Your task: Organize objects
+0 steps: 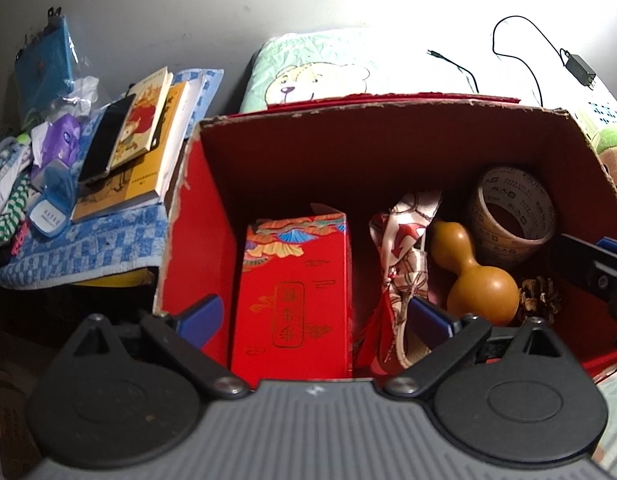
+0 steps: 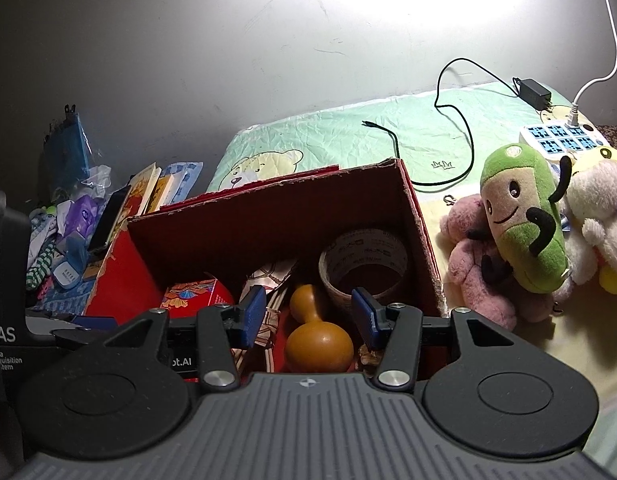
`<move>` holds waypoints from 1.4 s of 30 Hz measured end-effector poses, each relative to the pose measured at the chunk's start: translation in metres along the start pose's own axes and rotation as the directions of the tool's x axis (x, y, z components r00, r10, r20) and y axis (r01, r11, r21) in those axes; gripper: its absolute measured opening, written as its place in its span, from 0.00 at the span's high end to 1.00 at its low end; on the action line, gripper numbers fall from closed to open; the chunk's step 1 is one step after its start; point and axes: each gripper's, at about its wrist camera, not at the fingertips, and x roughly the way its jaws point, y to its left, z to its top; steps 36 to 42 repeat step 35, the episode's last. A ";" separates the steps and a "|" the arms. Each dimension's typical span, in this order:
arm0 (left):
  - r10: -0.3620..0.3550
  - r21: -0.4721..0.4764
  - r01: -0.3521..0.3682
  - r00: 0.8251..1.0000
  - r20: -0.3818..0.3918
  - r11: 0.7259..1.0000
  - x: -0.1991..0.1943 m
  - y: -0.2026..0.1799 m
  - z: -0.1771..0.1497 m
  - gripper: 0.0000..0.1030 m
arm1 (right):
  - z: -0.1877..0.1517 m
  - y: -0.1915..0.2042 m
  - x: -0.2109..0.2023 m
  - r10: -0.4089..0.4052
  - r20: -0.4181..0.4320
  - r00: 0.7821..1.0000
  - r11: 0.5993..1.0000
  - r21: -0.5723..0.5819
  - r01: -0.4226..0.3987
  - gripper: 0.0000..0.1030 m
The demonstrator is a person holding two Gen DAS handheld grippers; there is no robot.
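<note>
Both grippers, left [image 1: 314, 312] and right [image 2: 308, 312], hover with jaws apart and empty over the red cardboard box [image 2: 422, 232] on a pale green cartoon-bear bedsheet [image 2: 348, 136]; grey wall [image 2: 188, 60] fills the upper frame.

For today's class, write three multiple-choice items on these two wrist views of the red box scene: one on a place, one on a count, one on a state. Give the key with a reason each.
1. Where does the wooden gourd lie?
A. on the pile of books
B. inside the red cardboard box
C. on the pillow

2. How many tape rolls are in the box?
A. one
B. two
C. three

3. What is the state of the right tool?
A. shut on the gourd
B. shut on a plush toy
C. open, holding nothing

Key: B, the gourd rests on the box floor between the patterned cloth and the pine cone; A, only one printed roll shows, at the back corner; C, its blue fingers stand apart above the gourd, with nothing held between them.
</note>
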 end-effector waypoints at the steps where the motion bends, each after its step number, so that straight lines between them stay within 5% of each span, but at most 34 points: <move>1: 0.001 0.004 -0.001 1.000 0.000 1.000 0.001 -0.001 0.000 0.04 | 0.001 0.000 0.000 -0.001 0.000 1.000 1.000 0.002 0.001 0.50; 42: -0.030 0.002 0.030 0.999 0.018 1.000 0.006 0.001 -0.002 0.11 | -0.004 -0.003 0.005 0.007 -0.014 1.000 0.999 0.033 -0.007 0.50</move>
